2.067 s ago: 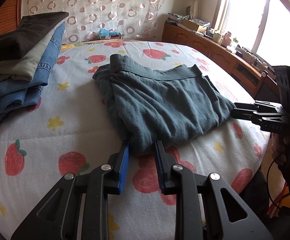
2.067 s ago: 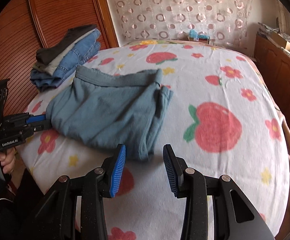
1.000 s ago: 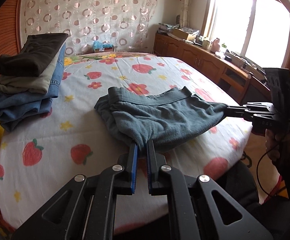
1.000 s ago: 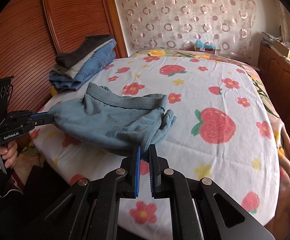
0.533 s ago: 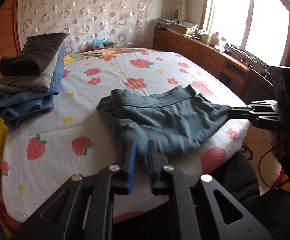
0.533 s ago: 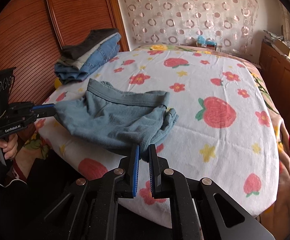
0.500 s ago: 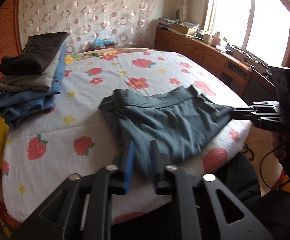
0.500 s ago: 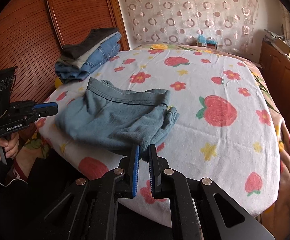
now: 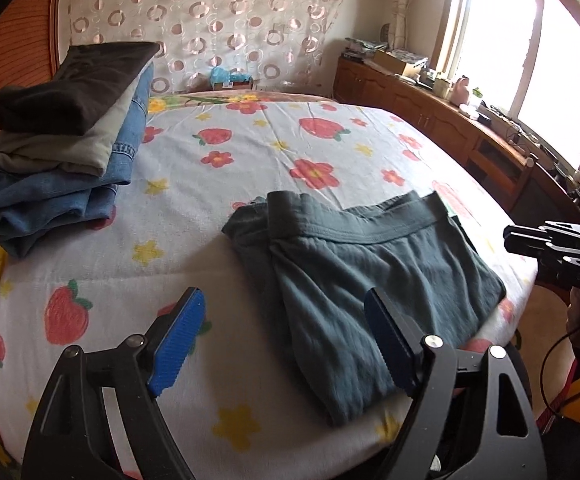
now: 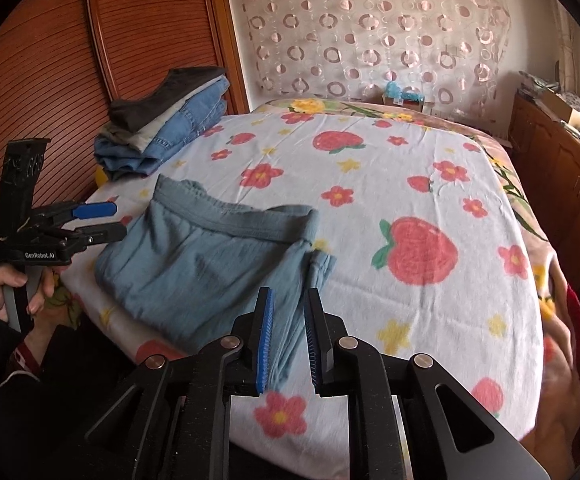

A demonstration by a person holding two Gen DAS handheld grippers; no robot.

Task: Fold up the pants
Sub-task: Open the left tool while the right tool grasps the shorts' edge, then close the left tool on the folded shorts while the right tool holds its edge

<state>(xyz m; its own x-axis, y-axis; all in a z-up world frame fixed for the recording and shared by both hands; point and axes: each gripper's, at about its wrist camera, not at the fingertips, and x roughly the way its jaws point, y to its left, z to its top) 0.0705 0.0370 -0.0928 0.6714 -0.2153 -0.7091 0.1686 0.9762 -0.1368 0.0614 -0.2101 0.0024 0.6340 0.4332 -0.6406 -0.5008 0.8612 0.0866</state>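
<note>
The folded grey-blue pants point(image 9: 370, 276) lie flat near the bed's front edge, waistband away from me. They also show in the right wrist view point(image 10: 210, 264). My left gripper point(image 9: 286, 340) is wide open and empty above the pants' near corner; it also shows from the side in the right wrist view point(image 10: 110, 222). My right gripper point(image 10: 288, 332) stands part open over the pants' other near corner, with the cloth lying between its blue pads. It shows at the far right in the left wrist view point(image 9: 510, 236).
A stack of folded clothes point(image 9: 62, 136), dark over beige over denim, sits on the bed's far left; it also shows in the right wrist view point(image 10: 166, 120). The fruit-print sheet point(image 9: 250, 152) covers the bed. A wooden cabinet point(image 9: 450, 120) runs under the window.
Both grippers held the pants' corners lifted, then lowered them onto the bed. My left gripper opened wide and let go. My right gripper's jaws have parted.
</note>
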